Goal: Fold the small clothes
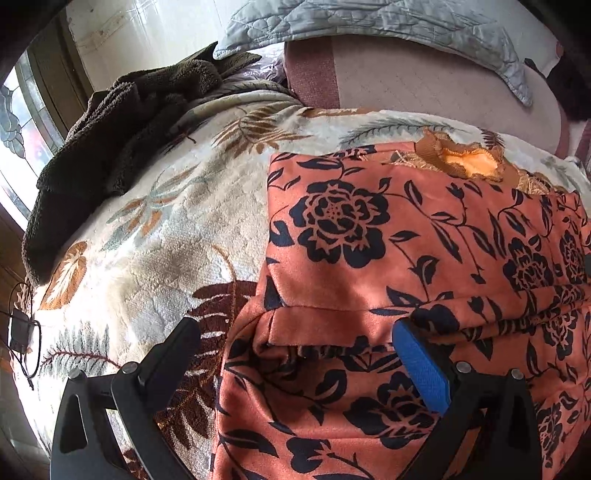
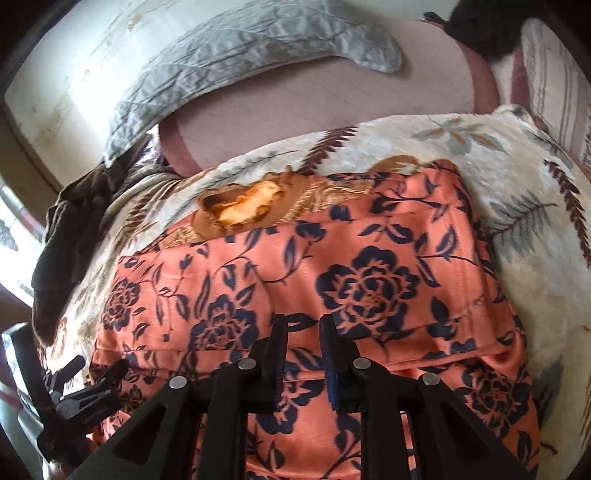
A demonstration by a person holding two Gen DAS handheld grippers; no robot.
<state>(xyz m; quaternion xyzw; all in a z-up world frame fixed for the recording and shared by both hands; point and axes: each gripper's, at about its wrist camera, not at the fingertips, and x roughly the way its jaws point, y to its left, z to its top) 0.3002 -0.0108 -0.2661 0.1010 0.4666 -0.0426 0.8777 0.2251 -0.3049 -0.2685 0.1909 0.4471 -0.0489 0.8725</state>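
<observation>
An orange garment (image 1: 369, 229) with dark blue flowers lies spread on a cream leaf-patterned blanket (image 1: 166, 240), its collar (image 1: 465, 162) at the far side. My left gripper (image 1: 295, 328) stands wide open over the garment's near left corner. A folded hem runs between its fingers, and the pads are clear of the cloth. In the right wrist view my right gripper (image 2: 303, 325) hovers over the garment (image 2: 369, 258), its jaws a narrow gap apart. Flat cloth shows through that gap and nothing is pinched. The left gripper (image 2: 96, 373) shows at the lower left there.
A dark brown fleece (image 1: 110, 166) is heaped at the blanket's far left. A grey quilted pillow (image 1: 369, 22) and a pink sheet (image 1: 424, 81) lie beyond the collar. A black cable with a small box (image 1: 20, 332) sits at the left edge, by a window.
</observation>
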